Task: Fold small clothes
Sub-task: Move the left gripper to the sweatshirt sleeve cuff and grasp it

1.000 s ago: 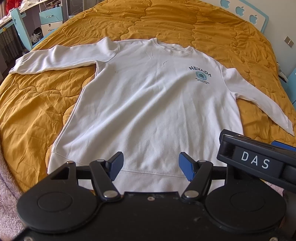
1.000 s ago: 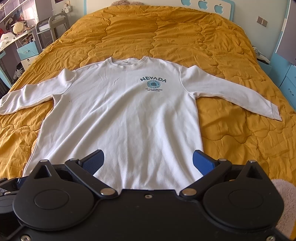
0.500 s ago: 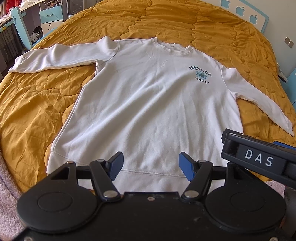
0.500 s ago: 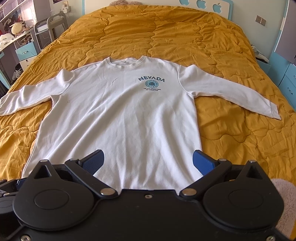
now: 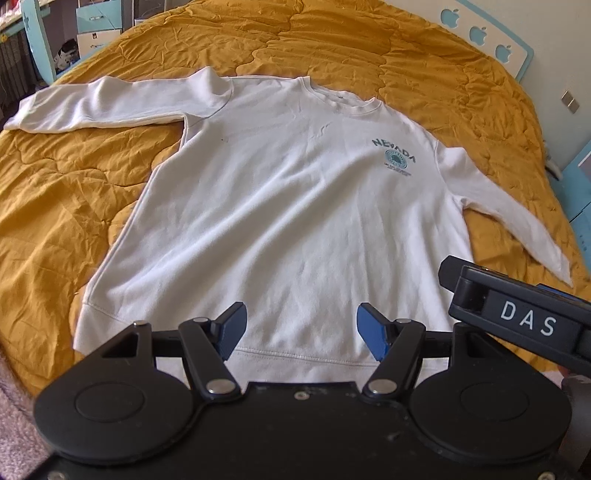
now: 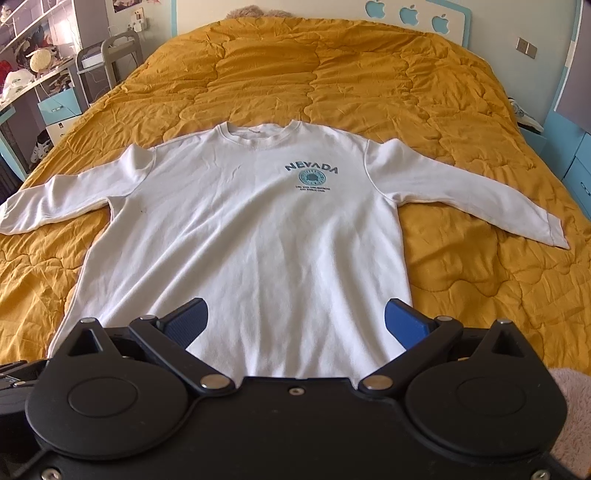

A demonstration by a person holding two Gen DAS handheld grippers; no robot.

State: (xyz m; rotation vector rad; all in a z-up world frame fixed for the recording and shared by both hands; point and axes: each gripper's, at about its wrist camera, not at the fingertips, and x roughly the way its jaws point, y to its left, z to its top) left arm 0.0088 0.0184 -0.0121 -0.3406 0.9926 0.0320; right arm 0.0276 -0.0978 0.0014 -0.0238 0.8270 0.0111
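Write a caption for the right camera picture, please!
Open right gripper above the hem of a flat white NEVADA sweatshirt on an orange quilt.

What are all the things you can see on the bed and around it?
Sweatshirt: one, white with blue NEVADA print, flat on the quilt, sleeves spread.
Quilt: one, mustard yellow, covering the bed.
Headboard: one, white and blue with apple shapes, far end.
Drawers: blue, right of the bed.
Shelves: cluttered, left of the bed.
Left gripper: black, blue pads, open above the hem.
Right gripper: black, blue pads, open above the hem.
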